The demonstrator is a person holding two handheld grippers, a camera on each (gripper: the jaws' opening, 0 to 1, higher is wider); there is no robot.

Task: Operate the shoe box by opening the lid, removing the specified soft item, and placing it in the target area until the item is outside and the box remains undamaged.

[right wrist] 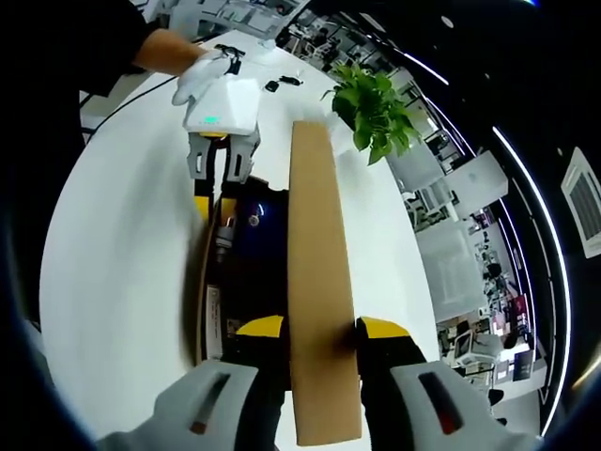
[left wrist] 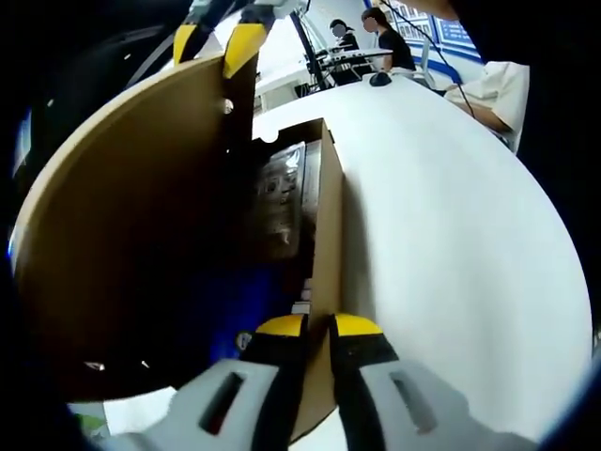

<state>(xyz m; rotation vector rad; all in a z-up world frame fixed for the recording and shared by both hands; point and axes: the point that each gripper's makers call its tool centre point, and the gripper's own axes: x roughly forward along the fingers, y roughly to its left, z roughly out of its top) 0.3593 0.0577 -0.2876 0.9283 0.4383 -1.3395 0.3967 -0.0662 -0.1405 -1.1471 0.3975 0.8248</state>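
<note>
- Cardboard shoe box (left wrist: 324, 235) on white table (left wrist: 451, 244), lid (right wrist: 319, 282) raised on edge.
- Dark blue soft item (right wrist: 258, 235) inside box.
- Right gripper (right wrist: 319, 329) clamped on lid edge.
- Left gripper (left wrist: 319, 326) pinching box wall.
- Potted plant (right wrist: 373, 108) beyond.

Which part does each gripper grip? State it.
Right gripper clamps the lid's free edge; left gripper pinches the box's side wall.
</note>
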